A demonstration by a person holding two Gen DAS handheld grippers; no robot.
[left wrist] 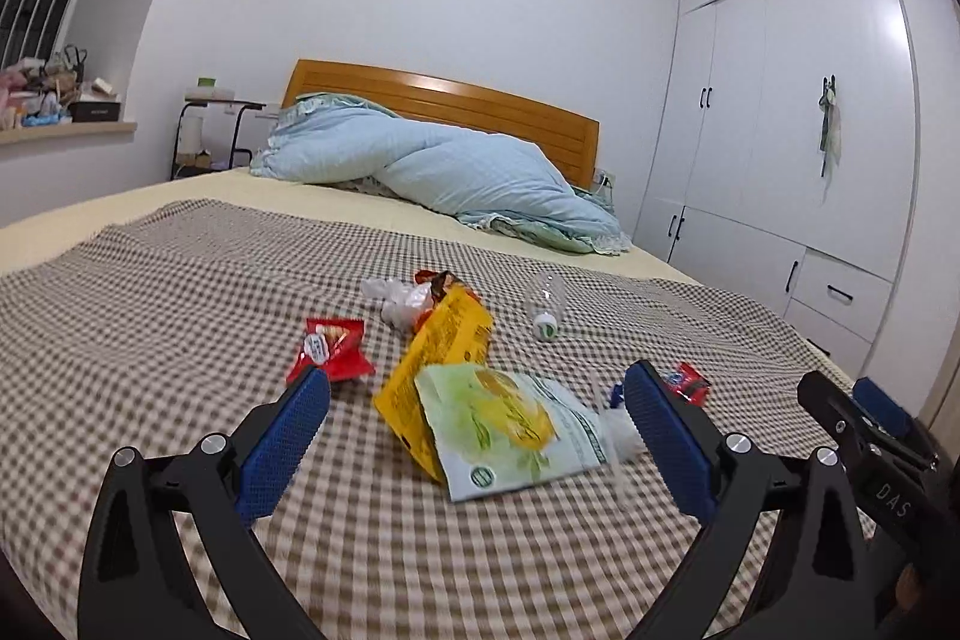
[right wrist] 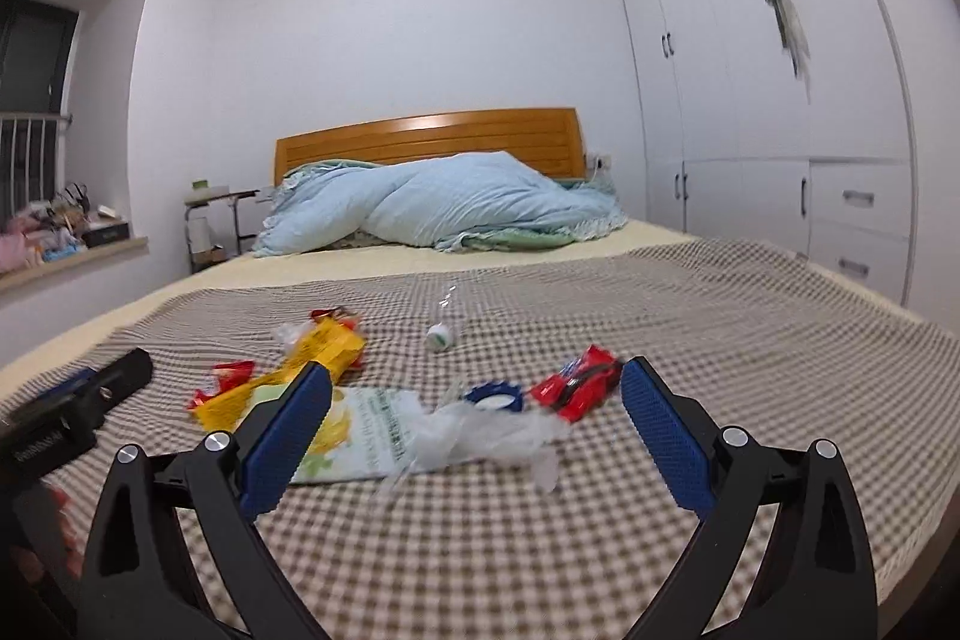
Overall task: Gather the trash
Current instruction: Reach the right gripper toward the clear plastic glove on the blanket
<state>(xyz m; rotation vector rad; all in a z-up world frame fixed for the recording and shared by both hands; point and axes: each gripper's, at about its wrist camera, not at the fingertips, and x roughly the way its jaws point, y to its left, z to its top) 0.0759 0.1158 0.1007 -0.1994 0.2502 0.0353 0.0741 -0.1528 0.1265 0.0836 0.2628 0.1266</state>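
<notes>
Trash is lying in a little heap on the checked blanket (left wrist: 180, 280) that is covering the bed. A green and white snack bag (left wrist: 510, 424) is sitting flat at the front, and a yellow bag (left wrist: 444, 340) is leaning on it at about 11 o'clock. A small red wrapper (left wrist: 333, 346) is lying at 9 o'clock from the yellow bag, and crumpled white plastic (left wrist: 399, 301) is sitting behind it at 12 o'clock. A clear bottle (left wrist: 546, 307) with a green and white cap is lying on its side at 2 o'clock from the heap. In the right wrist view, a blue ring (right wrist: 495, 397) and a red packet (right wrist: 579, 382) are lying close together, with thin clear plastic (right wrist: 480, 433) bunching up in front of them. A blue quilt (left wrist: 456, 172) is piling up by the wooden headboard (left wrist: 444, 94), far from the trash. White cupboards (left wrist: 798, 100) are standing at 3 o'clock. The left gripper (left wrist: 477, 400) is hanging low over the snack bags with its jaws spread wide, holding nothing. The right gripper (right wrist: 477, 391) is hanging low over the clear plastic, jaws spread wide too.
</notes>
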